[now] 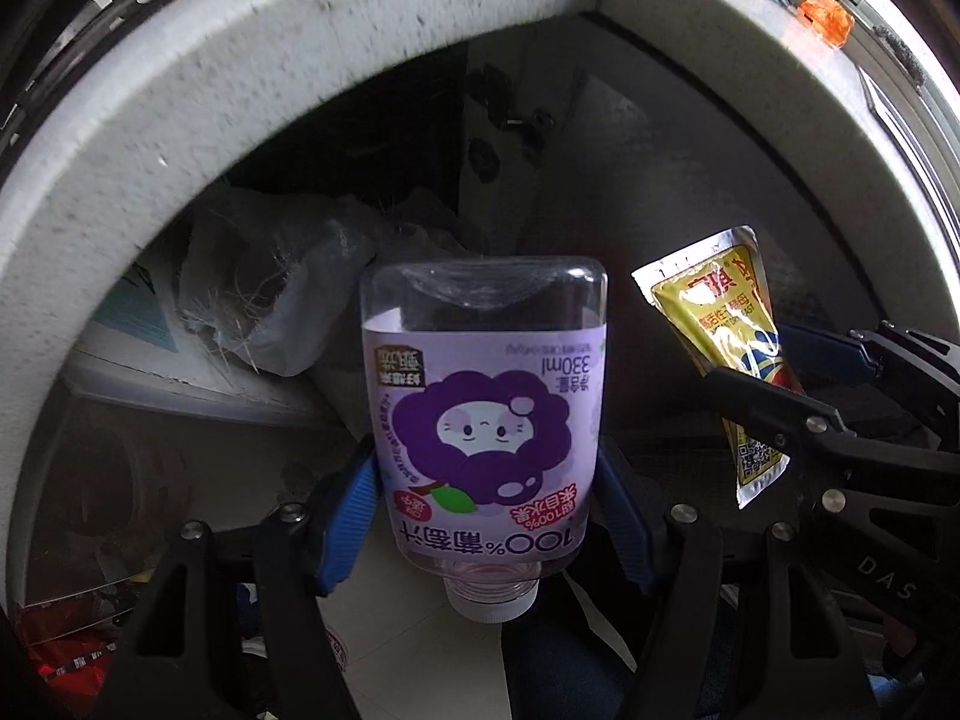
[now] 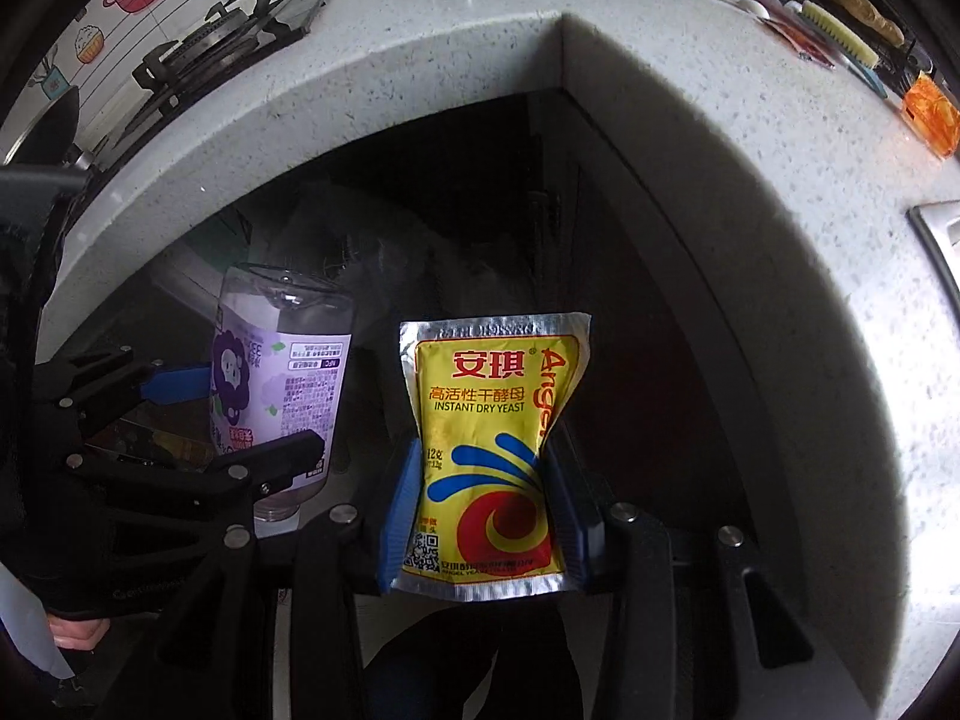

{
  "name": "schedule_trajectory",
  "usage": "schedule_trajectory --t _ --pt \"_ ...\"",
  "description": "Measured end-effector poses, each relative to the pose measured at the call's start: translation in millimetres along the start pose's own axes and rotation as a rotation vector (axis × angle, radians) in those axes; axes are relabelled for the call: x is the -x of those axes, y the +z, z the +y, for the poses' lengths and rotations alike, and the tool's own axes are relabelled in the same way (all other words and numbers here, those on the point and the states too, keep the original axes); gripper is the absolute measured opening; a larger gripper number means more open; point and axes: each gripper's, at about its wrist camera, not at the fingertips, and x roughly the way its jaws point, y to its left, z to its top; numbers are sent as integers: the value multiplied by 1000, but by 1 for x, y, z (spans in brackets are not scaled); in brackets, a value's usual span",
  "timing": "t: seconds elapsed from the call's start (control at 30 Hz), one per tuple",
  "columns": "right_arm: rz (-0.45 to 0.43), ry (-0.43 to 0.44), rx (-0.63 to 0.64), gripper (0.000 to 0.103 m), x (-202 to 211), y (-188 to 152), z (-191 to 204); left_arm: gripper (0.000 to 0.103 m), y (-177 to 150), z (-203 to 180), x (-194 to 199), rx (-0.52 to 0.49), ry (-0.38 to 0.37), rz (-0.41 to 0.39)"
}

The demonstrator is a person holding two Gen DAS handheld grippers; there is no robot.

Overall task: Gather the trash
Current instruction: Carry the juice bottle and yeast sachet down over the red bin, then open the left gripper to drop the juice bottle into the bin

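Note:
My left gripper is shut on a clear grape juice bottle with a purple label, held with its white cap toward the camera and its base pointing down. The same bottle shows at the left of the right wrist view, with the left gripper on it. My right gripper is shut on a yellow instant dry yeast packet, pinched at its waist between the blue pads. That packet and the right gripper appear at the right of the left wrist view. Both grippers point steeply down below the counter's edge.
A white speckled countertop wraps around an inner corner above the dark space. Crumpled plastic bags lie below in the shadow. A gas hob sits on the counter at the left, brushes and an orange object at the right. A hand holds the left gripper.

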Motion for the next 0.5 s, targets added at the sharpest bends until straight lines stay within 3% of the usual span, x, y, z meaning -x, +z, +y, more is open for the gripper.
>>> schedule_trajectory --t 0.2,0.5 --pt "44 0 -32 39 -64 -18 -12 66 -4 10 -61 24 -24 33" --pt "83 -18 -108 39 -131 -28 -27 67 7 4 -133 -32 -57 71"
